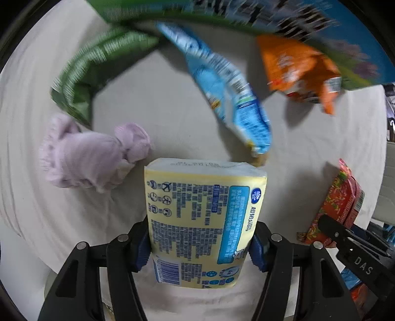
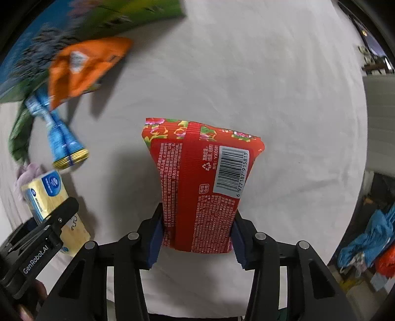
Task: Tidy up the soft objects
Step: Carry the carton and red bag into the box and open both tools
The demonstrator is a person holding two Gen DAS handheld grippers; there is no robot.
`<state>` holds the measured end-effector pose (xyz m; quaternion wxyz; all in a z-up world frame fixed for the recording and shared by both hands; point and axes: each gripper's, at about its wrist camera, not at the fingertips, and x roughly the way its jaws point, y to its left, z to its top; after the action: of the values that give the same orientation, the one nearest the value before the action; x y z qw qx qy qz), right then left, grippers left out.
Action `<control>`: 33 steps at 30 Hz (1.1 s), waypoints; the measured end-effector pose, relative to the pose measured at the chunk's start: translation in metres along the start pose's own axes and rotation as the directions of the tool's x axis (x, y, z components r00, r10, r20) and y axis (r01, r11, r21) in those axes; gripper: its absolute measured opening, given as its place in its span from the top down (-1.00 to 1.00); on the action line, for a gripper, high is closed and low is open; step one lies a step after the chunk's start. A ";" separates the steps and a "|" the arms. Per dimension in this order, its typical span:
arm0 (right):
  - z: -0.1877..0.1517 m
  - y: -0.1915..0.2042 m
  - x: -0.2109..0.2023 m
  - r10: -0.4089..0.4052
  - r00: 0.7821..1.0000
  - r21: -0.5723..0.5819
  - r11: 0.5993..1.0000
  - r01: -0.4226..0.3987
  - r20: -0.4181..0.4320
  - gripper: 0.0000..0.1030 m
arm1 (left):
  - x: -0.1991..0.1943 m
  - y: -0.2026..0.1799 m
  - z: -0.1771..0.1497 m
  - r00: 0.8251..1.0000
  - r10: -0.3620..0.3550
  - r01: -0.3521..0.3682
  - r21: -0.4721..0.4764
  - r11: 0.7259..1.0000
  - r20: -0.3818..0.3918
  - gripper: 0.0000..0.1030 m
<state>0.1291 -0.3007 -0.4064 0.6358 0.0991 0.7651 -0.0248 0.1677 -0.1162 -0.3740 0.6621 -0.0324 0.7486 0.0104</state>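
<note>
My left gripper [image 1: 200,247] is shut on a yellow tissue pack [image 1: 202,222] and holds it above the white sheet [image 1: 160,103]. My right gripper [image 2: 197,237] is shut on a red flowered tissue pack [image 2: 205,187], also held above the sheet. Each held pack shows in the other view: the red pack [image 1: 338,205] at the right, the yellow pack [image 2: 49,197] at the lower left. A lilac cloth bundle [image 1: 91,155] lies just left of the yellow pack.
On the sheet at the far side lie a green bag [image 1: 86,71], a blue bag [image 1: 227,91] and an orange bag [image 1: 298,66], before a large green and blue printed box [image 1: 246,14]. Clutter lies off the sheet's right edge [image 2: 370,242].
</note>
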 end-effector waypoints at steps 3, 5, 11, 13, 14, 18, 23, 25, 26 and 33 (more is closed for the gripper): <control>-0.011 0.006 -0.019 0.019 0.999 -0.037 0.999 -0.018 0.047 0.04 | -0.034 -0.021 -0.018 0.998 0.007 -0.008 0.024 1.000 0.067 -0.19; -0.021 0.010 -0.040 0.036 0.995 -0.057 0.998 -0.031 0.096 0.04 | -0.056 -0.025 -0.021 0.994 0.011 -0.015 0.036 0.999 0.107 -0.19; -0.038 0.022 -0.114 0.099 0.975 -0.086 0.993 -0.083 0.198 0.04 | -0.133 -0.023 -0.041 0.973 -0.023 0.004 0.083 0.997 0.229 -0.19; -0.039 0.016 -0.139 0.111 0.966 -0.092 0.992 -0.092 0.235 0.04 | -0.159 -0.024 -0.044 0.962 -0.032 0.002 0.110 0.994 0.272 -0.19; -0.040 0.016 -0.152 0.112 0.961 -0.092 0.992 -0.091 0.254 0.04 | -0.170 -0.025 -0.044 0.957 -0.043 0.007 0.124 0.992 0.288 -0.19; -0.042 0.027 -0.201 0.135 0.942 -0.110 0.988 -0.105 0.307 0.05 | -0.209 -0.022 -0.028 0.938 -0.083 0.026 0.171 0.985 0.336 -0.19; -0.026 0.041 -0.246 0.141 0.916 -0.126 0.987 -0.100 0.377 0.05 | -0.240 -0.019 0.004 0.921 -0.146 0.063 0.230 0.971 0.361 -0.19; -0.013 0.045 -0.256 0.140 0.909 -0.124 0.987 -0.098 0.394 0.05 | -0.242 -0.019 0.021 0.918 -0.161 0.073 0.244 0.967 0.363 -0.19; -0.004 0.048 -0.259 0.138 0.906 -0.120 0.988 -0.097 0.400 0.05 | -0.241 -0.019 0.033 0.916 -0.167 0.075 0.252 0.965 0.365 -0.19; 0.072 0.059 -0.251 0.165 0.909 -0.103 0.985 -0.136 0.382 0.05 | -0.232 -0.017 0.118 0.932 -0.193 0.117 0.248 0.962 0.307 -0.19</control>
<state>0.2531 -0.2854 -0.1696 0.7783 0.1273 0.6139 0.0335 0.3136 -0.1179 -0.1577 0.7755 -0.0139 0.6193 -0.1221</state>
